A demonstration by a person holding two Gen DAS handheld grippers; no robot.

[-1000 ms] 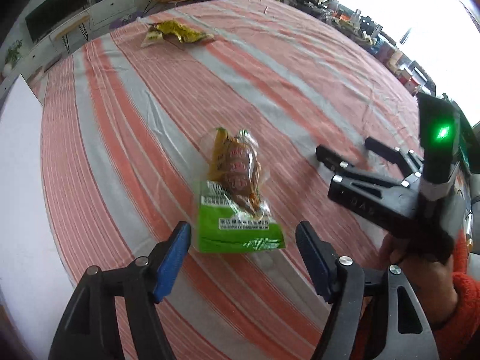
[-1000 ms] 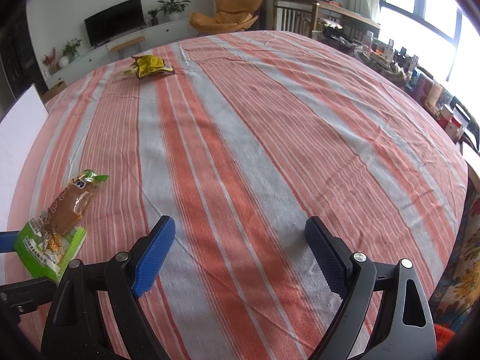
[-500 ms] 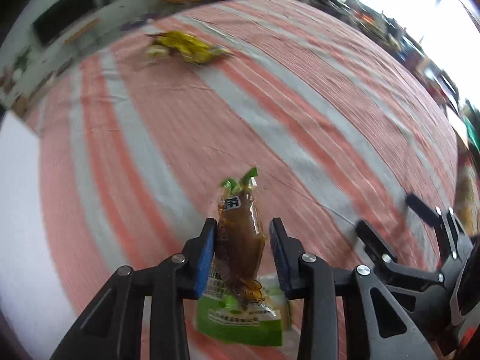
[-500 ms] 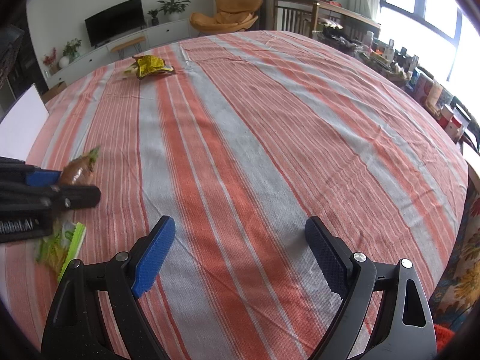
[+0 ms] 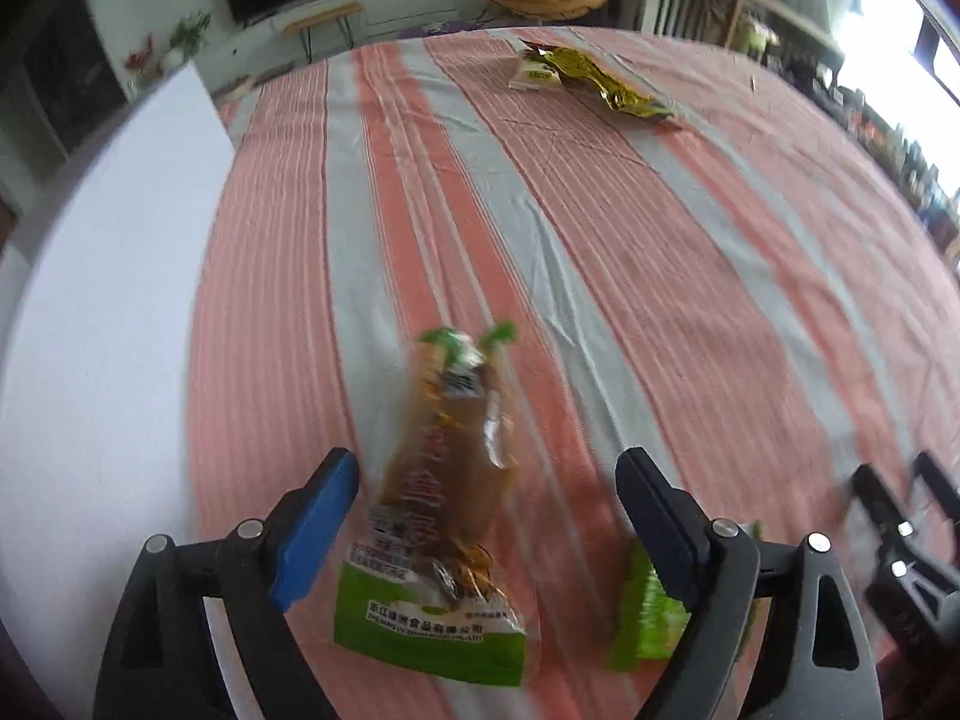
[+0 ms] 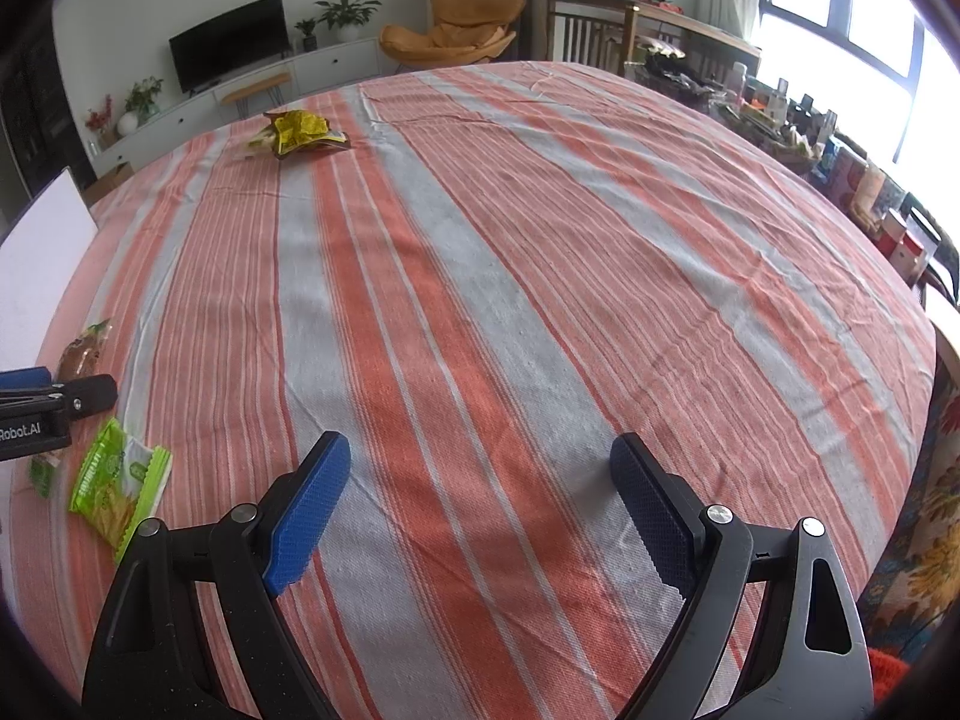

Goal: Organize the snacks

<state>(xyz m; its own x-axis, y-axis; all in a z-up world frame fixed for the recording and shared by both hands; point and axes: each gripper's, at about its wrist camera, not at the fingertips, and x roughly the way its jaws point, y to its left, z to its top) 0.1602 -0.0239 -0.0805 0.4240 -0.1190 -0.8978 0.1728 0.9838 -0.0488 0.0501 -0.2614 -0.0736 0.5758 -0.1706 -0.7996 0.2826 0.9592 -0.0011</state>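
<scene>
A brown snack packet with a green bottom (image 5: 444, 510) sits blurred between the fingers of my left gripper (image 5: 486, 468). The jaws are opening and the pads stand clear of it. A second, light green packet (image 5: 648, 618) lies on the striped cloth behind the right finger. A yellow packet (image 5: 588, 81) lies far off on the cloth. My right gripper (image 6: 480, 450) hovers open above bare cloth, nothing between its fingers. In its view, at the left edge, are the left gripper (image 6: 78, 384), the brown packet (image 6: 84, 351), the green packet (image 6: 120, 486) and, farther away, the yellow packet (image 6: 300, 132).
A white board (image 5: 90, 300) borders the table on the left. The striped tablecloth (image 6: 510, 270) covers a large round table. Cluttered shelves with bottles and boxes (image 6: 840, 168) run along the right side under the window.
The left gripper first hung open over the brown packet, then shut on it and lifted it off a green packet. Now its jaws are apart again and it has swung left. The right gripper stayed put.
</scene>
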